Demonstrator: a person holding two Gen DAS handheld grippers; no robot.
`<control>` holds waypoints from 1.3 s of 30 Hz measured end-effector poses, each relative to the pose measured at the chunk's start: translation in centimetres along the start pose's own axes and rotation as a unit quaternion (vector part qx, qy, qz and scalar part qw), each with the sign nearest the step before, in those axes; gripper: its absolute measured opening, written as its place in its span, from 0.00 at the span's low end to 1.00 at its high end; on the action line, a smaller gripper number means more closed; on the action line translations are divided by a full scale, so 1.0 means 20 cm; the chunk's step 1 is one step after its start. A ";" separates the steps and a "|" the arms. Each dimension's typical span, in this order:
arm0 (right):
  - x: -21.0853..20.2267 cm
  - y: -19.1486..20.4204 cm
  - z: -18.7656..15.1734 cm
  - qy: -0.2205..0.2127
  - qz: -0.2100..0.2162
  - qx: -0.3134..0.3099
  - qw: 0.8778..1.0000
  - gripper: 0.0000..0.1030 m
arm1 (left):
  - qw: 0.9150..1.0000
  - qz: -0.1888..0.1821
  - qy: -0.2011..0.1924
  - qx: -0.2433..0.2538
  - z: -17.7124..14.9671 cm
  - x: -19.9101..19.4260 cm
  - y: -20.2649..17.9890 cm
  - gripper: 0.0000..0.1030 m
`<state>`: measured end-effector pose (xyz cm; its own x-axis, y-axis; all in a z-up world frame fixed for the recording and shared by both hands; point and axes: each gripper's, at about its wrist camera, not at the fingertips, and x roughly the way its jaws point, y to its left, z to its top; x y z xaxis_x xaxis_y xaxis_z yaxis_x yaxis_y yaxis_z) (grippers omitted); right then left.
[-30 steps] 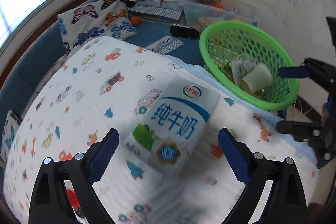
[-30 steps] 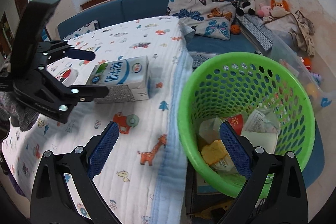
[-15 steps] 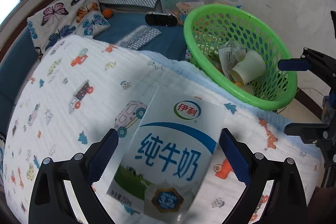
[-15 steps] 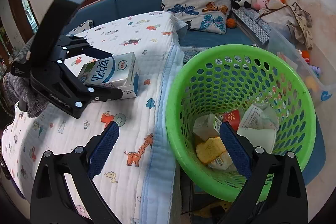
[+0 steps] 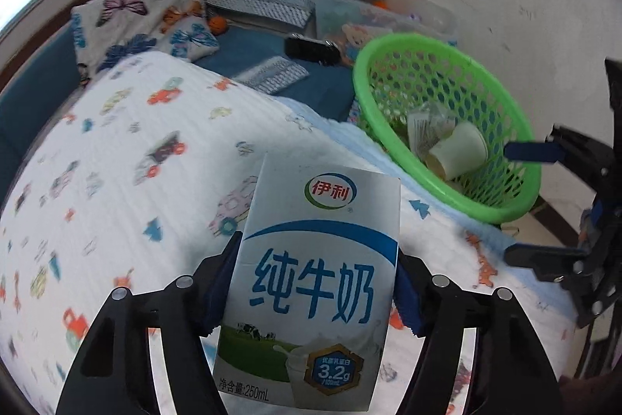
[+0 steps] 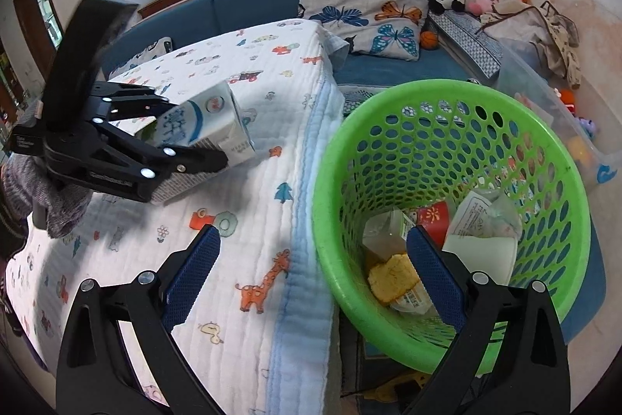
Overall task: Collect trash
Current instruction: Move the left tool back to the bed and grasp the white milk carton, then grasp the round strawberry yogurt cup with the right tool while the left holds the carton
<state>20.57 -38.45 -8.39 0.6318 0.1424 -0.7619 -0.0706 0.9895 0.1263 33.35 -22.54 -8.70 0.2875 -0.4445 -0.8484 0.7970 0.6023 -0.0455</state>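
Gripping the milk carton (image 5: pixel 315 282) across its narrow sides, the left gripper (image 5: pixel 317 284) has its long axis running forward along the jaws. Green basket (image 5: pixel 388 119) lies ahead and right. Right gripper (image 6: pixel 311 267), jaws wide and empty, hangs above the basket rim.

The left black plastic two-finger gripper (image 5: pixel 317 282) has angular, open-frame arms with triangular cut-outs, and round silver screws at the joints. Its fingers carry dark blue textured pads (image 5: pixel 222 279) with a ridged edge. The right black plastic two-finger gripper (image 6: pixel 311 269) has the same frame, the same silver screws and blue dotted pads (image 6: pixel 192 273). On the left one a flat black block rises at the back, and small white lettering marks the lower arm. A grey-purple knitted sleeve (image 6: pixel 37 197) shows behind it
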 end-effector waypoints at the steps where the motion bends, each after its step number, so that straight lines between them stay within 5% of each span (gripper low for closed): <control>1: 0.00 0.01 0.00 0.000 0.000 -0.003 1.000 0.93 | 1.000 0.006 -0.006 -0.011 -0.01 -0.04 0.00 0.64; 9: -0.01 0.18 0.03 -0.007 0.028 -0.027 0.999 0.93 | 0.992 0.072 -0.037 -0.092 -0.16 -0.39 0.15 0.64; 15: 0.05 0.41 0.08 -0.005 0.059 -0.064 0.996 0.93 | 0.978 0.151 -0.068 -0.128 -0.31 -0.70 0.29 0.64; 25: 0.19 0.85 0.15 -0.004 0.106 -0.126 0.986 0.93 | 0.951 0.225 -0.078 -0.198 -0.65 -1.01 0.49 0.64; 33: 0.33 1.15 0.20 0.001 0.121 -0.160 0.980 0.93 | 0.938 0.238 -0.081 -0.240 -0.91 -1.13 0.60 0.64; 39: 0.44 1.28 0.25 0.009 0.121 -0.164 0.979 0.93 | 0.938 0.225 -0.082 -0.250 -1.02 -1.14 0.66 0.64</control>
<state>28.15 -11.93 -8.66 0.5530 0.3703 -0.7464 -0.4626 0.8815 0.0946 26.42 9.02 -0.71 0.6460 -0.1415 -0.7501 0.2383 0.9710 0.0220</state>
